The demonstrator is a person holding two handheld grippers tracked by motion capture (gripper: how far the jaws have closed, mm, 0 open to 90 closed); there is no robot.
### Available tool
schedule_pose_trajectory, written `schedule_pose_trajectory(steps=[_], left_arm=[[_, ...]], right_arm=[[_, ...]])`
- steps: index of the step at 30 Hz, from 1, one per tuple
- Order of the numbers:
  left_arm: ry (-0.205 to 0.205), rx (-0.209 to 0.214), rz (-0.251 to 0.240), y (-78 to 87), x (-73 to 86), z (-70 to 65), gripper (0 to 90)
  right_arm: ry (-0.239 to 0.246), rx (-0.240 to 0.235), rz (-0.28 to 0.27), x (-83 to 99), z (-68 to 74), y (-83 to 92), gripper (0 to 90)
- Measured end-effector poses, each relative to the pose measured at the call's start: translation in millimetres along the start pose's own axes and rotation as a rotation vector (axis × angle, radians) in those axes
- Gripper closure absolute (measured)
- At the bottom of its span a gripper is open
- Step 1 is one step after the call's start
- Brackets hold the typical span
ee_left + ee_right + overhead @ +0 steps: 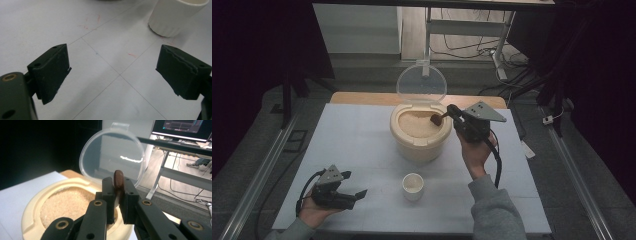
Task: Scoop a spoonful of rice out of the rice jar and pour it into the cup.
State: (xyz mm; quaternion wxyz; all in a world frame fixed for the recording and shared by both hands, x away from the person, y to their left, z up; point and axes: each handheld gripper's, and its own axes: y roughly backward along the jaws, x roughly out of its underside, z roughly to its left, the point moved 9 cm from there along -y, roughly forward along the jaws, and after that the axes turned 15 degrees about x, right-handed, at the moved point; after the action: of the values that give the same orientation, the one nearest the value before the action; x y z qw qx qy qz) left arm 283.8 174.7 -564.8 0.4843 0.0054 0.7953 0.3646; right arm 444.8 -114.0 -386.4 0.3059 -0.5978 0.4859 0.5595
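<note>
A small brown wooden spoon [437,119] is clamped by the right gripper [451,112] over the cream rice container [399,132], while the left gripper [358,194] is held wide open.

Cream bin [419,142] toward the table's far edge, pale beige rice [417,124] inside, clear lid [421,82] flipped up. Brown wooden spoon [438,118] over the rice, pinched in the black right gripper [452,111], grey plate on top. White ribbed cup [412,186] near the front edge. Black left gripper [357,194] at the front left corner. Table [357,140] white with thin grey grid lines and faint red scuffs.
</note>
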Motion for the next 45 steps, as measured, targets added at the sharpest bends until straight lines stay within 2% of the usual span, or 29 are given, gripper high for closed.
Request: schedule_pose_trajectory(steps=[4, 7, 13, 32, 39, 42, 45], left_arm=[[0.000, 0.001, 0.001, -0.2, 0.2, -0.3, 11.4], [-0.002, 0.003, 0.005, -1.0, 0.7, -0.7, 11.4], [-0.001, 0.004, 0.011, -2.3, 1.5, -0.9, 11.3], [-0.006, 0.005, 0.020, -3.9, 2.4, -1.1, 11.4], [-0.007, 0.004, 0.020, -3.8, 2.2, -0.9, 11.4], [-0.006, 0.003, 0.019, -3.5, 2.3, -0.5, 11.3], [-0.007, 0.003, 0.019, -3.6, 2.2, -0.4, 11.3]], right_arm=[[-0.033, -0.019, 0.021, 7.7, 4.2, -6.7, 82.8], [-0.076, -0.035, 0.036, 14.2, 5.8, -12.7, 82.8], [-0.193, -0.047, 0.058, 20.2, -1.6, -16.2, 82.8], [-0.520, -0.130, 0.128, 33.3, -17.5, -11.8, 82.1], [-0.591, -0.140, 0.143, 34.6, -19.1, -10.9, 81.5], [-0.653, -0.155, 0.147, 34.7, -22.1, -10.9, 81.7], [-0.692, -0.165, 0.147, 34.4, -25.4, -10.0, 82.3]])
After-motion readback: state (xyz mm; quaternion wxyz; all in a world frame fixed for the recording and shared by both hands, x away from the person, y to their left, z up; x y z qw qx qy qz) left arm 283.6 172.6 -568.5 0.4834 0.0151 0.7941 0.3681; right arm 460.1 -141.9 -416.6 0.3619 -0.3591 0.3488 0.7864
